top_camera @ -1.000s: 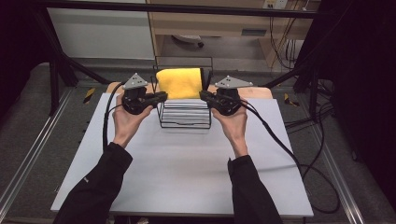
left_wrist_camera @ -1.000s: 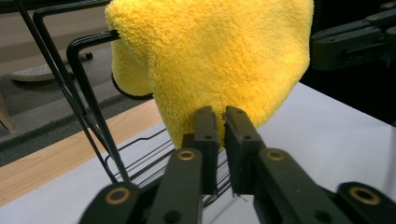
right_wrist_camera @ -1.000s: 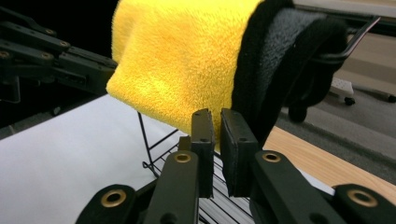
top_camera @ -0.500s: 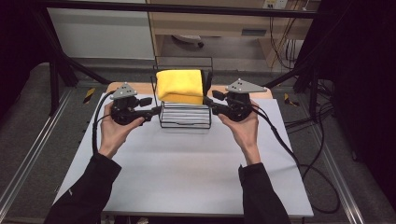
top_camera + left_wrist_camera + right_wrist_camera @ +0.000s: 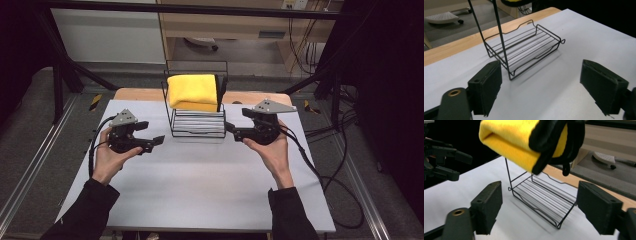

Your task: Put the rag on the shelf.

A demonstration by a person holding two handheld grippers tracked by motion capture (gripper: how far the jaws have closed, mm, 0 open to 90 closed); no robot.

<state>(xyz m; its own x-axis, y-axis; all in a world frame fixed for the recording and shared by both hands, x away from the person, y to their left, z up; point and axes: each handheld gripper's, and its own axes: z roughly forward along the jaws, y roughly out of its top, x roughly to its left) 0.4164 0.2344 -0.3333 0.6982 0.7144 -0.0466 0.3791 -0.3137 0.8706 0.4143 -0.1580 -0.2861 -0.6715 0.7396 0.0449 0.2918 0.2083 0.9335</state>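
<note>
Nearest the person, the left gripper [image 5: 152, 143] sits left of the wire rack [image 5: 197, 122], and the right gripper [image 5: 234, 131] sits just right of it, nearly touching its base. Both are released, their jaws having just been opening, with nothing between the 2 pads of either. The rack stands on the white table [image 5: 200, 190], and beyond its lower shelf the yellow towel [image 5: 193, 91] hangs folded over its top bar. With the towel apparently placed, a clean finish means drawing both grippers away level, without nudging the rack's base or snagging the towel's dark edge [image 5: 554, 138].
</note>
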